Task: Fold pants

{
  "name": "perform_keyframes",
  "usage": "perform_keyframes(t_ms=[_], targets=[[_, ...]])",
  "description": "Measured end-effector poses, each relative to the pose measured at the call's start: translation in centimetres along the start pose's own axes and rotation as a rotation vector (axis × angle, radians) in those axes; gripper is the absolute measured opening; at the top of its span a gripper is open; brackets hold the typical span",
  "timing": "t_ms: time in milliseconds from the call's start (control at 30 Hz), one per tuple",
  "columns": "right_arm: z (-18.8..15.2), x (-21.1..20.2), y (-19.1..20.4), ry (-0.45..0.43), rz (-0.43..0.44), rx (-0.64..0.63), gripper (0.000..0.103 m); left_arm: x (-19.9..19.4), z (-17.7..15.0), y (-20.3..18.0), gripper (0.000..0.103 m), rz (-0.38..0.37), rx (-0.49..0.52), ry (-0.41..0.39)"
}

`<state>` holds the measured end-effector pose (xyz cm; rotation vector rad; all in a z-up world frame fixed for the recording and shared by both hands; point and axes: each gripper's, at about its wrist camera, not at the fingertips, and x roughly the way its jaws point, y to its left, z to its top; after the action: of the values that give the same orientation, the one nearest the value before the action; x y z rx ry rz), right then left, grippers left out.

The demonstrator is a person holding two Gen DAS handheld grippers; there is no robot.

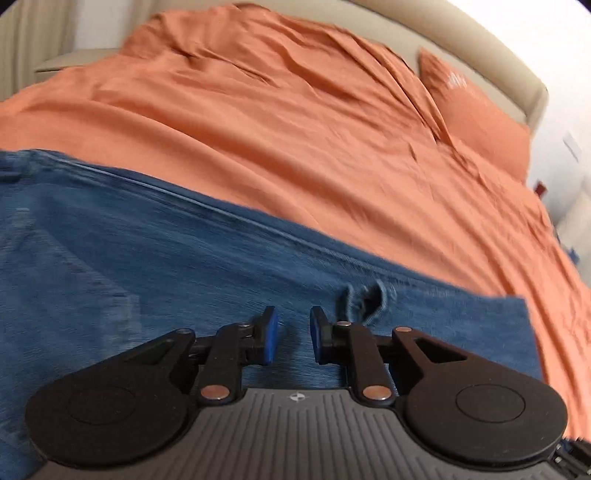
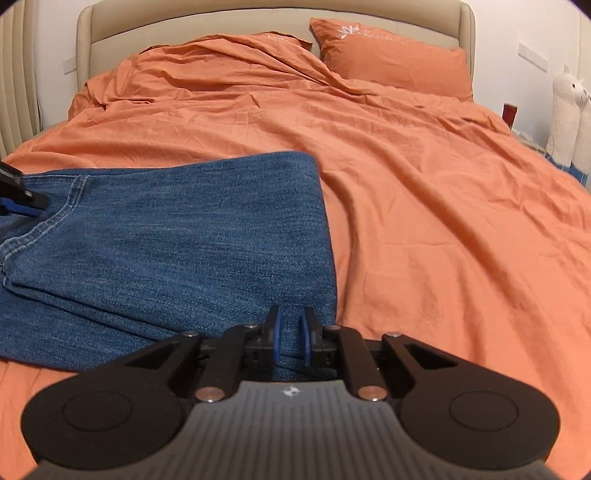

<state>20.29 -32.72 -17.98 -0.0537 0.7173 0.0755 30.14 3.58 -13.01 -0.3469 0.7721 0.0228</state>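
Blue jeans (image 2: 177, 236) lie folded on the orange duvet (image 2: 424, 221), at the near left of the bed. Right gripper (image 2: 291, 341): jaws nearly closed, pinching the jeans' near right corner; denim visible between the blue pads (image 2: 277, 338). Left gripper (image 1: 293, 339): jaws parted, nothing between them, over the denim (image 1: 147, 258) just beside a belt loop (image 1: 364, 301). Left view is motion-blurred. Orange pillow (image 2: 395, 59) against the beige headboard (image 2: 258, 18), far right. White plush alpaca (image 2: 565, 114) right of the bed.

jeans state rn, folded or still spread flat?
Folded, at least partly: the jeans lie in stacked denim layers on the orange duvet, with a clean fold edge on the right. Number of folds: cannot tell.
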Motion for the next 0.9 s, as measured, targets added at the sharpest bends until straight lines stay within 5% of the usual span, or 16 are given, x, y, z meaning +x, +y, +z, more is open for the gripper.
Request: perform_keyframes(t_ms=[67, 233, 500, 767, 900], targets=[[0.4, -0.7, 0.2, -0.024, -0.010, -0.010, 0.009, -2.3, 0.7, 0.4, 0.021, 0.048, -0.020, -0.052], [2.1, -3.3, 1.6, -0.057, 0.065, -0.024, 0.015, -8.2, 2.7, 2.9, 0.049, 0.176, -0.101, -0.220], [6.9, -3.7, 8.6, 0.029, 0.232, -0.193, 0.025, -15.1, 0.2, 13.4, 0.063, 0.312, -0.563, -0.383], [10.6, -0.2, 16.1, 0.104, 0.264, -0.351, 0.024, -15.6, -2.2, 22.0, 0.068, 0.360, -0.930, -0.348], [10.6, 2.0, 17.9, 0.164, 0.264, -0.392, 0.024, -13.8, -3.3, 24.8, 0.071, 0.306, -1.075, -0.329]])
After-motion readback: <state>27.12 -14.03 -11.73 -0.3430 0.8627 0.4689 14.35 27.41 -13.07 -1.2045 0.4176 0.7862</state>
